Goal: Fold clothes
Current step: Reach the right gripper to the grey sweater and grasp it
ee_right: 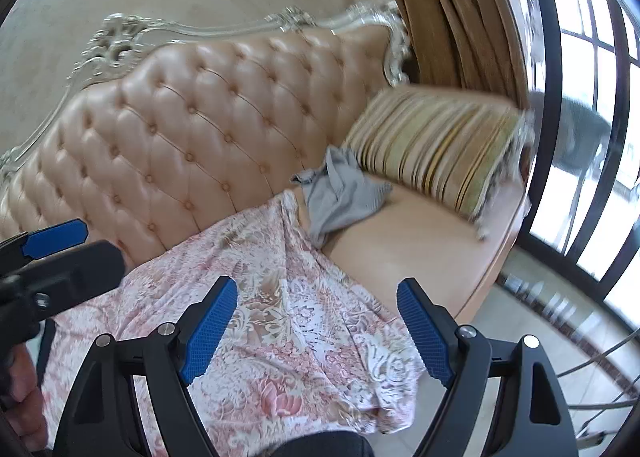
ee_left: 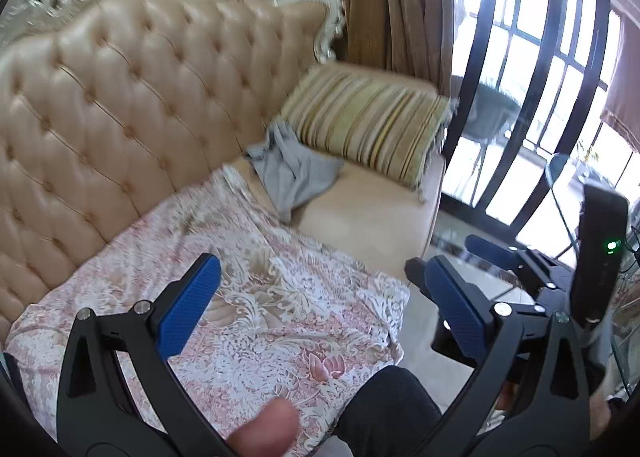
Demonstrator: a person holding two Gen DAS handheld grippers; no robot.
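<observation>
We hold our left gripper (ee_left: 316,305) and right gripper (ee_right: 316,333) up in the air, both spread wide with nothing in them, so they are ready to grab. Below them the flowery cloth (ee_left: 248,297) lies flat on the sofa (ee_left: 120,97), maybe as a place to fold. The 1 gray garment (ee_left: 292,169) sits crumpled farther back, touching the striped cushion (ee_left: 368,117), waiting for us.

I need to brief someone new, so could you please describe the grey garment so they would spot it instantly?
Start at the tufted beige sofa and find its striped cushion. The grey garment lies crumpled on the seat against that cushion, touching the floral cloth. It is the only plain grey, unpatterned fabric there.
</observation>
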